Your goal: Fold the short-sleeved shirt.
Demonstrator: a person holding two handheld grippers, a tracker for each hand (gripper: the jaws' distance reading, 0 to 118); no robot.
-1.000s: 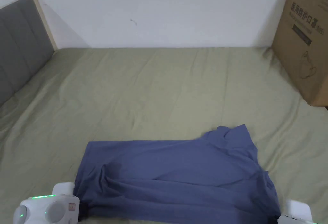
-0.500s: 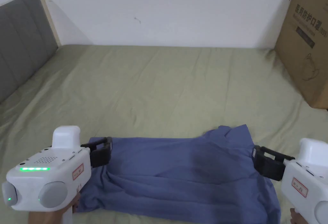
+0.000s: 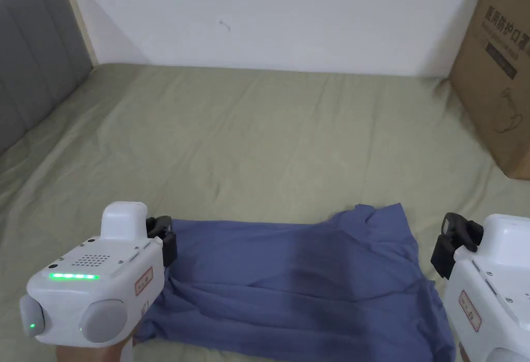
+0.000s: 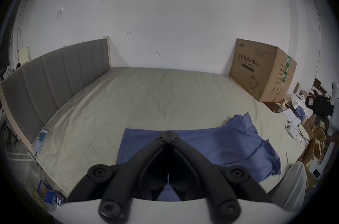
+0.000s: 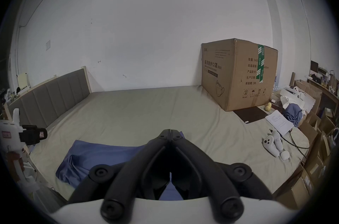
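Note:
A blue short-sleeved shirt [image 3: 300, 280] lies on the green bed sheet [image 3: 259, 135] as a long, wrinkled band, with its collar end bunched at the right. My left gripper [image 3: 164, 236] hovers over the shirt's left end, jaws together and holding nothing. My right gripper [image 3: 455, 231] hangs just past the right end, also shut and empty. In the left gripper view the closed tips [image 4: 168, 133] sit above the shirt [image 4: 211, 147]. The right gripper view shows its closed tips [image 5: 170, 131] over the shirt [image 5: 95, 154], with the left gripper [image 5: 33, 134] farther off.
A large cardboard box [image 3: 497, 68] stands on the bed's far right corner. A grey headboard [image 3: 31, 58] runs along the left. A phone [image 4: 41, 140] lies at the bed's left edge. White controllers [image 5: 273, 143] and a paper sheet [image 5: 278, 121] lie to the right.
Both grippers rose from the shirt's near edge into view. Half a second ago their jaws stood apart at the shirt's ends; now both are closed and drawn slightly back.

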